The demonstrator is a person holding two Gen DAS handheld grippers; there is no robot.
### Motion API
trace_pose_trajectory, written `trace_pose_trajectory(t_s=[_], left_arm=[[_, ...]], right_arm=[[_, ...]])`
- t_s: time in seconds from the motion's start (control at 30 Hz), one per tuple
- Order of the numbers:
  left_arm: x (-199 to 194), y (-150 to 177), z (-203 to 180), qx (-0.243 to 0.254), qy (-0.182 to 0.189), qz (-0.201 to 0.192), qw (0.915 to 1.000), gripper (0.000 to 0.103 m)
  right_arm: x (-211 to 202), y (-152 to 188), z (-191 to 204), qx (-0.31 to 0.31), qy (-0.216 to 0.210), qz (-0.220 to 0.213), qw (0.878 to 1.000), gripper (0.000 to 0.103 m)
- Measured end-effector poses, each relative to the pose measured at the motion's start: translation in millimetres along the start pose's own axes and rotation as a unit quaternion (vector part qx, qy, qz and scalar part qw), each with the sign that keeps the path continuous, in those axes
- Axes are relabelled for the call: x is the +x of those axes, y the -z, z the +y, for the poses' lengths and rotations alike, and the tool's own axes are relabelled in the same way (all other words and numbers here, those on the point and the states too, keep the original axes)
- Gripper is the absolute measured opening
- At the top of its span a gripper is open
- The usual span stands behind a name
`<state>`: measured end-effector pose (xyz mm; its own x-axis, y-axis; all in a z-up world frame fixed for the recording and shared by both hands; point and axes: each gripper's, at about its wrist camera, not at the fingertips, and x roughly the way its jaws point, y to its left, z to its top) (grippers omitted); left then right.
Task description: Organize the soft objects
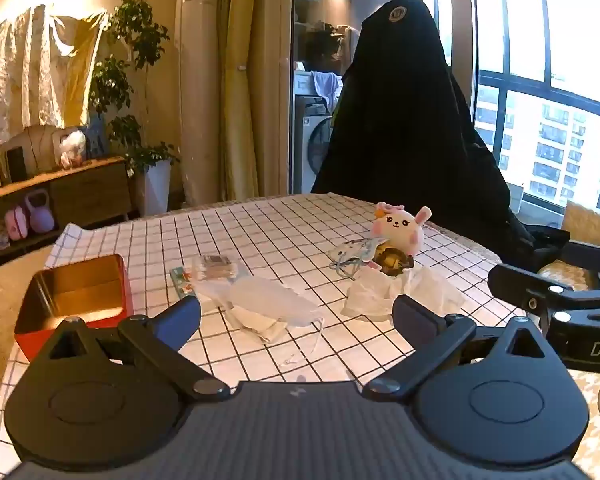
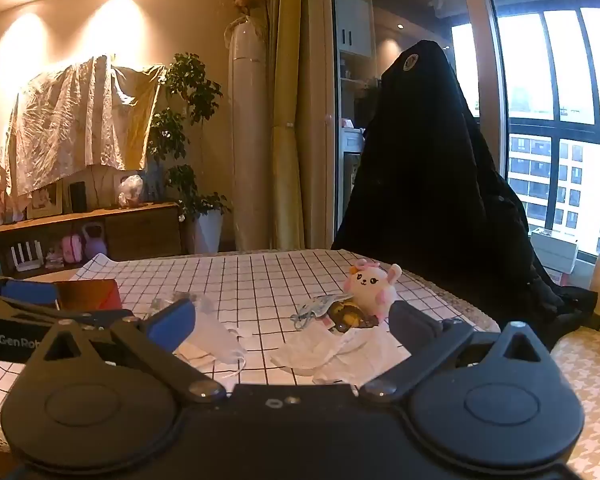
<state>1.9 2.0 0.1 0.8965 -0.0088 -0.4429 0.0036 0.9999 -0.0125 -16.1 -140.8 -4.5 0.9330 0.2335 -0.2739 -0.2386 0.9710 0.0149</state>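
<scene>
Left wrist view first: my left gripper point(image 1: 296, 314) hangs over the near edge of the checked tablecloth point(image 1: 260, 232), fingers spread wide w/ nothing between the pads. Just ahead of them lies a white face mask point(image 1: 274, 306), crumpled, long axis running roughly from far-left to near-right, ear loop trailing toward me. Behind it sits a clear packet point(image 1: 212, 266). Red tin box point(image 1: 74, 300) stands open at the left, well apart from the soft stuff. At far right a bunny plush point(image 1: 400, 228) sits upright, face toward me, on a dark round item atop a white crumpled cloth point(image 1: 400, 294); blue cord point(image 1: 350, 264) just beside it. Right gripper point(image 1: 560, 308) pokes in from the right edge; its jaw state I can't read here.

Right wrist view: right gripper point(image 2: 292, 326) fingers also stand fully apart, empty, w/ the white cloth point(image 2: 340, 350) directly between and below them, plush point(image 2: 370, 284) just beyond. Mask point(image 2: 220, 340) lies left, near the left finger.

Judgement: nothing's grabbed yet. To do it well I'd take the mask across its short axis, mid-body, so it doesn't unfold, then carry it to the tin; approach low, avoid snagging the ear loop.
</scene>
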Motion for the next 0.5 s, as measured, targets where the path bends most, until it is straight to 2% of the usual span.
trace_pose_trajectory(t_s=[0.17,0.5], left_arm=[[0.5,0.4,3.7,-0.01,-0.002,0.009,0.9999,0.103],[-9.0,-0.1,10.1,-0.018,0.0,-0.003,0.9998,0.103]], right_arm=[[0.2,-4.8,-1.6,0.0,0.007,0.007,1.0,0.103],[-1.4,-5.7,2.6,0.003,0.006,0.006,1.0,0.103]])
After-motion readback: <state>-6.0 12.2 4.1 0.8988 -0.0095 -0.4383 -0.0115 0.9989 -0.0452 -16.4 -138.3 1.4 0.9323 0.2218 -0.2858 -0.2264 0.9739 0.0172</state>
